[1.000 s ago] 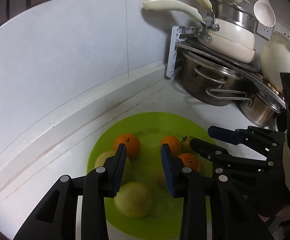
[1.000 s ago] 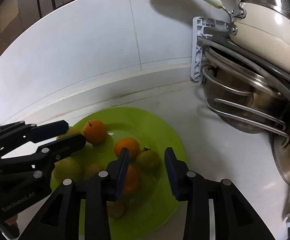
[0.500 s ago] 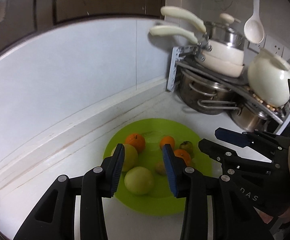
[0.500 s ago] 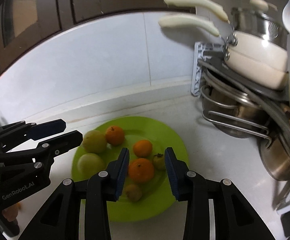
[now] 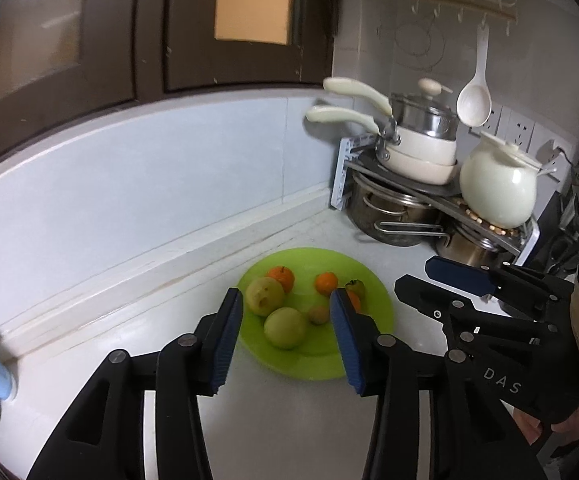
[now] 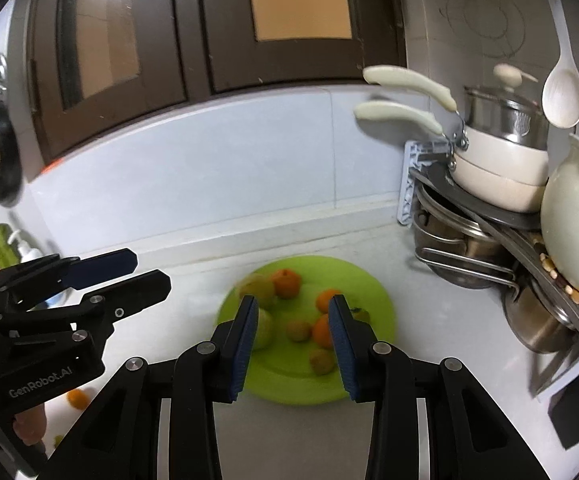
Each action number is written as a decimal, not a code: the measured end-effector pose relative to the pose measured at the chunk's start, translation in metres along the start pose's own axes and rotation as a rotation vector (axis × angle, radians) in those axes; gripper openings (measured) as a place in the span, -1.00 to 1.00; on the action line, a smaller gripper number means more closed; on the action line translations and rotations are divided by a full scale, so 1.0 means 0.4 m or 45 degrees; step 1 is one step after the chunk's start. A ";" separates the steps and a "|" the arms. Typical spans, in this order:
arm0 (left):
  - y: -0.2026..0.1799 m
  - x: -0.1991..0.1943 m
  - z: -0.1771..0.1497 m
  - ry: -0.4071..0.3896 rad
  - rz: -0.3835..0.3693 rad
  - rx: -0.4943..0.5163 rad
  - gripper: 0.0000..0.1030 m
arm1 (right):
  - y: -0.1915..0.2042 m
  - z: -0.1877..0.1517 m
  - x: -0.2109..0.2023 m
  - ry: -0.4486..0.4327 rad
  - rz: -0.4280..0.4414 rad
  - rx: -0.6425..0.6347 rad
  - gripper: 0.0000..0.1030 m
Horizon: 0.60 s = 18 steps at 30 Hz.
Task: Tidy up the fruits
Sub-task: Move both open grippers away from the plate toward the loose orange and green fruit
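Leftmost in the right wrist view, the left claw [image 6: 129,276] hangs above the white bench [image 6: 429,312], well to the left of the green plate [image 6: 373,292]; its jaws are opening and nothing lies between them. A small orange fruit [image 6: 77,398] lies on the bench below it, apart from the plate. In the left wrist view the same claw [image 5: 285,340] frames the near left part of the plate [image 5: 317,364], with its blue pads [image 5: 225,340] held above the fruit and touching none of it. On the plate, from left to right: a pale green fruit [image 5: 265,295] at the left rim, an orange [image 5: 282,276] just behind it, a second green fruit [image 5: 284,327] nearer the camera, a small brownish fruit [image 5: 318,314], an orange [image 5: 326,282] toward the far side, and a small dark-stemmed fruit [image 5: 356,288] beside another orange [image 5: 353,300] partly hidden by the right pad. The right claw [image 6: 293,344] hovers over the near middle of the plate with its jaws parted a little and empty; the fruit lies beyond and below its pads [image 6: 245,344]. In the left wrist view this claw [image 5: 425,276] stands to the right of the plate, clear of its rim. At far right a rack of pots [image 6: 485,216] stands in the corner, with a white jar [image 6: 573,232] on top.
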State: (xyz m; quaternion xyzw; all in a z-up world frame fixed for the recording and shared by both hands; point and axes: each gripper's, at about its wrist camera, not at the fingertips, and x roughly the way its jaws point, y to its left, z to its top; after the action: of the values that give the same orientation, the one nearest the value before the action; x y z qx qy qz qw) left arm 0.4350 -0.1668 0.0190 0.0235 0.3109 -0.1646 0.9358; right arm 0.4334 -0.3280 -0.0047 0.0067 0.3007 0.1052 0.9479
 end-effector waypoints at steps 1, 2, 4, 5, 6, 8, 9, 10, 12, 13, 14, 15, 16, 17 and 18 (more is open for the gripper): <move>0.003 -0.015 -0.004 -0.008 0.007 -0.001 -0.09 | 0.008 -0.004 -0.011 -0.006 0.006 -0.003 -0.27; 0.009 -0.035 -0.010 -0.018 0.016 -0.002 -0.09 | 0.019 -0.007 -0.022 -0.013 0.012 -0.007 -0.27; 0.021 -0.072 -0.021 -0.037 0.027 -0.010 -0.09 | 0.043 -0.013 -0.042 -0.023 0.025 -0.018 -0.27; 0.028 -0.089 -0.028 -0.044 0.032 -0.016 -0.08 | 0.058 -0.017 -0.054 -0.029 0.033 -0.025 -0.27; 0.034 -0.104 -0.035 -0.049 0.033 -0.016 -0.07 | 0.067 -0.018 -0.060 -0.033 0.037 -0.029 -0.27; 0.047 -0.136 -0.052 -0.057 0.048 -0.018 -0.05 | 0.098 -0.027 -0.079 -0.041 0.052 -0.044 -0.27; 0.053 -0.150 -0.060 -0.059 0.055 -0.018 -0.05 | 0.109 -0.030 -0.086 -0.042 0.058 -0.049 -0.27; 0.060 -0.165 -0.070 -0.061 0.060 -0.017 -0.04 | 0.122 -0.034 -0.095 -0.045 0.063 -0.054 -0.27; 0.074 -0.194 -0.088 -0.064 0.073 -0.022 -0.03 | 0.151 -0.045 -0.114 -0.050 0.073 -0.063 -0.26; 0.082 -0.210 -0.098 -0.065 0.079 -0.022 -0.03 | 0.167 -0.051 -0.123 -0.051 0.078 -0.066 -0.24; 0.088 -0.226 -0.108 -0.067 0.085 -0.026 -0.02 | 0.181 -0.057 -0.133 -0.055 0.084 -0.066 -0.24; 0.095 -0.239 -0.117 -0.069 0.090 -0.029 -0.01 | 0.196 -0.063 -0.142 -0.057 0.091 -0.067 -0.23; 0.102 -0.255 -0.127 -0.071 0.093 -0.031 0.01 | 0.213 -0.071 -0.151 -0.058 0.097 -0.073 -0.22; 0.109 -0.270 -0.137 -0.071 0.098 -0.033 0.02 | 0.225 -0.077 -0.158 -0.059 0.099 -0.076 -0.22; 0.116 -0.283 -0.147 -0.072 0.103 -0.037 0.02 | 0.242 -0.084 -0.166 -0.058 0.104 -0.080 -0.22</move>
State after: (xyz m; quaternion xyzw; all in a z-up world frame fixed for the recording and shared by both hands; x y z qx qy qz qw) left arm 0.3311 -0.0812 0.0357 0.0178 0.2855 -0.1225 0.9503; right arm 0.3424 -0.2487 0.0126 -0.0085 0.2750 0.1529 0.9492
